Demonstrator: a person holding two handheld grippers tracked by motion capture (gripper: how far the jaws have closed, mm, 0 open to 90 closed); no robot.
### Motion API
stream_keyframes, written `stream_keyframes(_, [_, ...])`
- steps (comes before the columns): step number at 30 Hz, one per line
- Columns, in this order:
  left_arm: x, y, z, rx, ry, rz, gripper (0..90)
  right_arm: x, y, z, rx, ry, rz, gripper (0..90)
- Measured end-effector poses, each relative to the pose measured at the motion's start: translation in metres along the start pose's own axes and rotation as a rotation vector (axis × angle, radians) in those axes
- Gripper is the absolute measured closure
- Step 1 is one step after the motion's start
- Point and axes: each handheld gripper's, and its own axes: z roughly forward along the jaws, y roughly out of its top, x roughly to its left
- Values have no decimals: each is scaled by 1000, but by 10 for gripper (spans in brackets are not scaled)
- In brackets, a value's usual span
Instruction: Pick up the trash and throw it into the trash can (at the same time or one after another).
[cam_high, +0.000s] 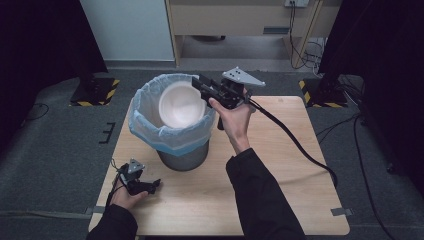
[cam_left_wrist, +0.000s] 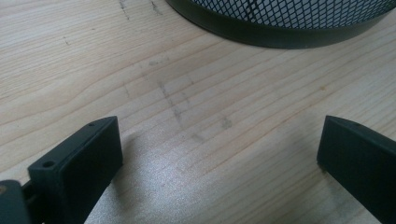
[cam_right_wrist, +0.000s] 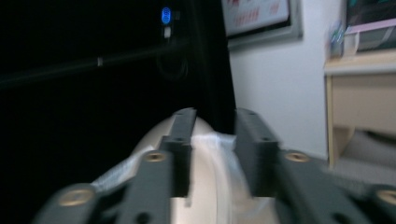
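Your left gripper (cam_high: 151, 186) rests low on the wooden table (cam_high: 280, 165) at its near left corner, held in your left hand (cam_high: 125, 197). In the left gripper view its jaws stand spread wide with bare wood between them, nothing held, and the dark base ring of the mesh bin (cam_left_wrist: 289, 23) lies just ahead.

Further right, the bin (cam_high: 182, 157) stands upright on the table, lined with a pale blue bag (cam_high: 150, 127) folded over its rim. A white bowl (cam_high: 180, 104) sits tilted inside the top of the bag, its hollow facing up and toward you.

Your right hand (cam_high: 235, 120) holds the right gripper (cam_high: 198, 86) above the bin's right rim, pointing left over the bowl's edge. Its jaws are parted. In the right gripper view the bowl's pale rim (cam_right_wrist: 205, 186) and the bag's edge lie below and between the jaws, and the blur does not show the pads pressing on either.
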Motion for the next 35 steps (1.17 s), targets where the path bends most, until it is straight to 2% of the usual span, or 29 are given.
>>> stream_keyframes(1, [0,0,0,0,1,-1,0,-4,0,-5,12,-13,-29,546])
stream_keyframes(2, [0,0,0,0,1,-1,0,-4,0,-5,12,-13,-29,546])
stream_keyframes(3, [0,0,0,0,-1,-1,0,-11,2,-16,-24,-27,0,509])
stream_keyframes(6, [0,0,0,2,-1,1,0,-24,4,-36,-37,-86,-11,367])
stream_keyframes(9, [0,0,0,2,-1,1,0,-39,0,-57,-5,-141,-45,305])
stream_keyframes(11, [0,0,0,2,-1,1,0,-50,-6,-70,16,-163,-42,279])
stream_keyframes(12, [0,0,0,2,-1,1,0,-50,-6,-70,16,-163,-42,279])
stream_keyframes(13, [0,0,0,2,-1,1,0,-60,-17,-83,31,-179,-31,271])
stream_keyframes(15, [0,0,0,2,-1,1,0,-69,-31,-96,61,-191,-19,267])
stream_keyframes(17, [0,0,0,2,-1,1,0,-78,-50,-108,110,-211,-18,266])
stream_keyframes(18, [0,0,0,2,-1,1,0,-78,-50,-108,110,-211,-18,266])
stream_keyframes(19, [0,0,0,1,-1,1,0,-88,-70,-119,174,-231,-11,263])
stream_keyframes(21, [0,0,0,1,-1,1,0,-99,-90,-130,231,-250,3,261])
stream_keyframes(23, [0,0,0,1,-1,1,0,-109,-109,-142,273,-271,12,260])
stream_keyframes(24, [0,0,0,1,-1,1,0,-109,-109,-142,273,-271,12,260])
stream_keyframes(25, [0,0,0,1,-1,1,0,-118,-127,-153,310,-287,25,258])
stream_keyframes(26, [0,0,0,1,-1,1,0,-118,-127,-153,310,-287,25,258])
stream_keyframes(27, [0,0,0,1,-1,0,0,-127,-143,-164,341,-299,37,253])
stream_keyframes(28, [0,0,0,1,-1,0,0,-130,-151,-169,355,-303,45,250])
stream_keyframes(29, [0,0,0,1,-1,0,0,-134,-159,-175,372,-305,57,243])
stream_keyframes(30, [0,0,0,1,-1,0,0,-134,-159,-175,372,-305,57,243])
stream_keyframes(31, [0,0,0,1,-1,0,0,-141,-174,-185,401,-315,68,238])
stream_keyframes(32, [0,0,0,1,-1,0,0,-141,-174,-185,401,-315,68,238])
stream_keyframes(33, [0,0,0,1,-1,0,0,-148,-186,-194,458,-331,81,232])
stream_keyframes(34, [0,0,0,1,-1,0,0,-148,-186,-194,458,-331,81,232])
stream_keyframes(35, [0,0,0,1,-2,0,0,-151,-190,-197,487,-340,75,227])
